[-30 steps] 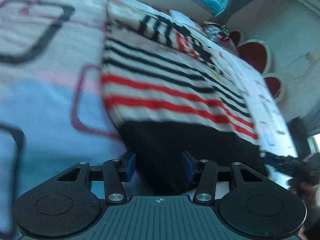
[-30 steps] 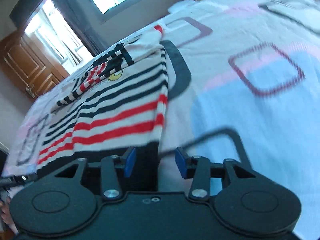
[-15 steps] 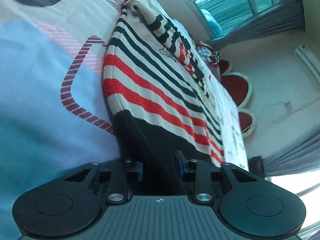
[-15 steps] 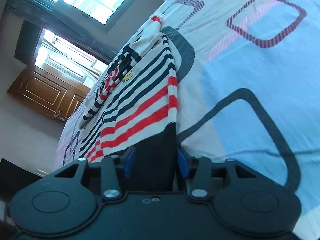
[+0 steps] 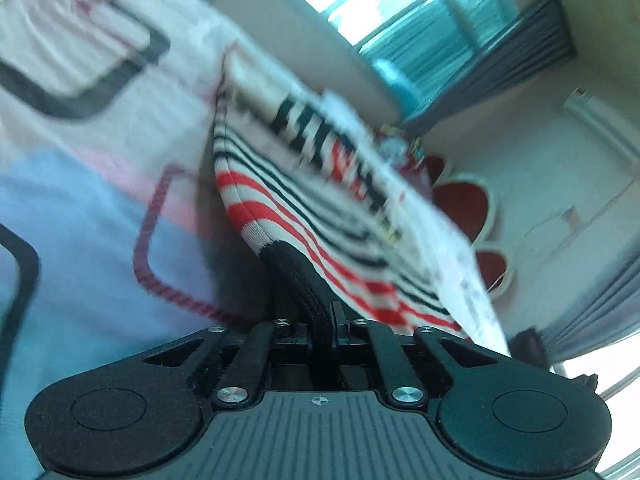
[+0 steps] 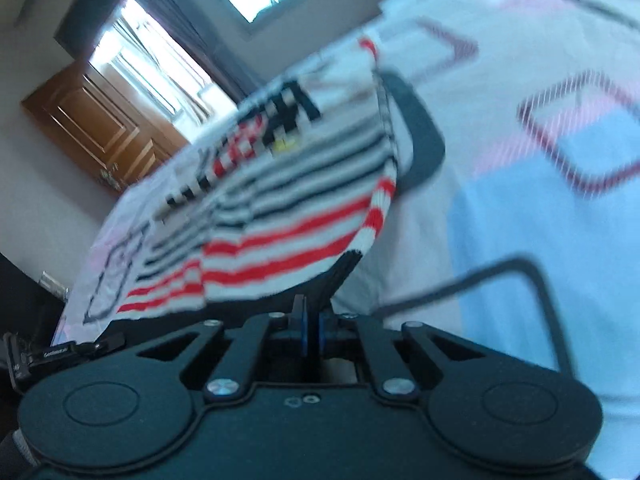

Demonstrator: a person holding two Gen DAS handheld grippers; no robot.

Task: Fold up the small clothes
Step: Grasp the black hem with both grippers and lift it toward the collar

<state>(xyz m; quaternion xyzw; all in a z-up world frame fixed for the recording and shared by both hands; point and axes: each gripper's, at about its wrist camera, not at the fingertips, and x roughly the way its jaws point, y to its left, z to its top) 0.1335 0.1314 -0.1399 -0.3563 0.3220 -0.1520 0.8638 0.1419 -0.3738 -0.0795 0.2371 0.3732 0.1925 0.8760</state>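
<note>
Pinching the black hem band of the striped sweater (image 5: 304,216), the left gripper (image 5: 322,330) has its jaws drawn tight on the knit at the lower centre of its frame, and the right gripper (image 6: 310,330) does the same at the lower centre of its own view, clamped on the opposite hem corner of the same garment (image 6: 280,216). Holding one corner in each tool keeps the hem spread, so the lower half can likely be carried as a flat sheet rather than bunching. The sweater's hem end is raised off the bedspread (image 5: 80,208), sloping away toward the upper middle of both frames, where the far end, with a striped sleeve laid across it, seems to rest on the bed; blur hides exactly where it touches. That grip suggests the fold in hand is bringing the hem over toward the collar end. The patterned bedspread fills the left of the left view and the right of the right view (image 6: 520,220), serving as the folding surface. A window (image 5: 360,4) shows at the top.
</note>
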